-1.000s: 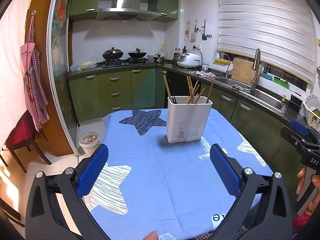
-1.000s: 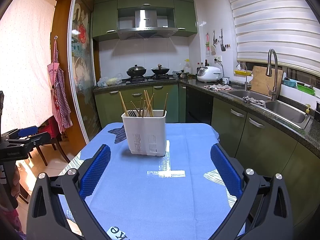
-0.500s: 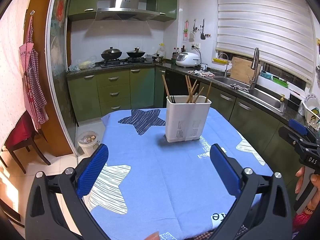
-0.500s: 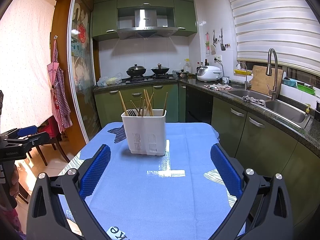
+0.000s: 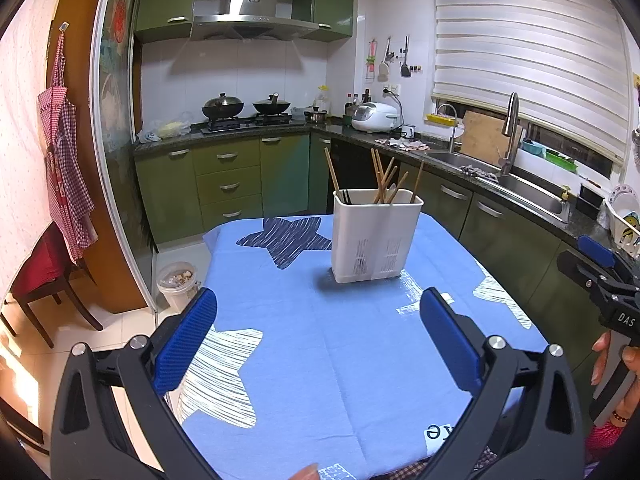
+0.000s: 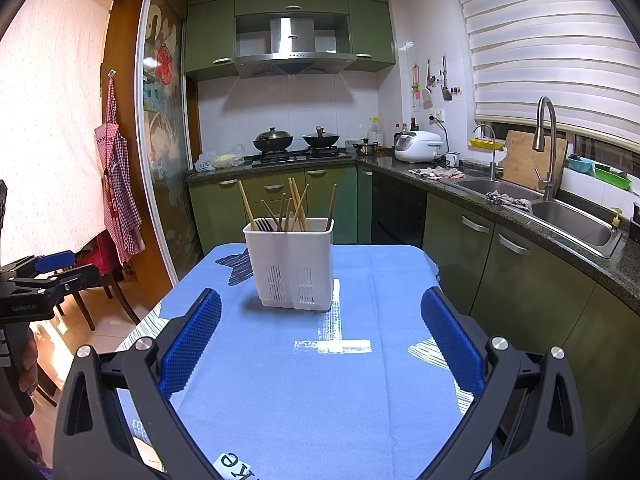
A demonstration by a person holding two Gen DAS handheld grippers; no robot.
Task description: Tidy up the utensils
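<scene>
Loads of bare blue star-print tablecloth (image 5: 320, 360) between both claws and the table's far edge. The white slotted plastic utensil caddy (image 5: 374, 236) stands upright well ahead of them, wooden chopsticks (image 5: 382, 178) leaning out and dark fork tines (image 6: 264, 225) at one end. Left gripper (image 5: 318, 320) and right gripper (image 6: 322, 320) both hover over the near edge, jaws spread wide, holding nothing.

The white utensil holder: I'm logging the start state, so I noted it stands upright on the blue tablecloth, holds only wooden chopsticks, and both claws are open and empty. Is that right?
Not quite. The white utensil holder holds wooden chopsticks and also dark fork tines at its left end, clearest in the right wrist view. The rest stands: it is upright on the blue tablecloth, and the left claw and right claw are open and empty.
</scene>
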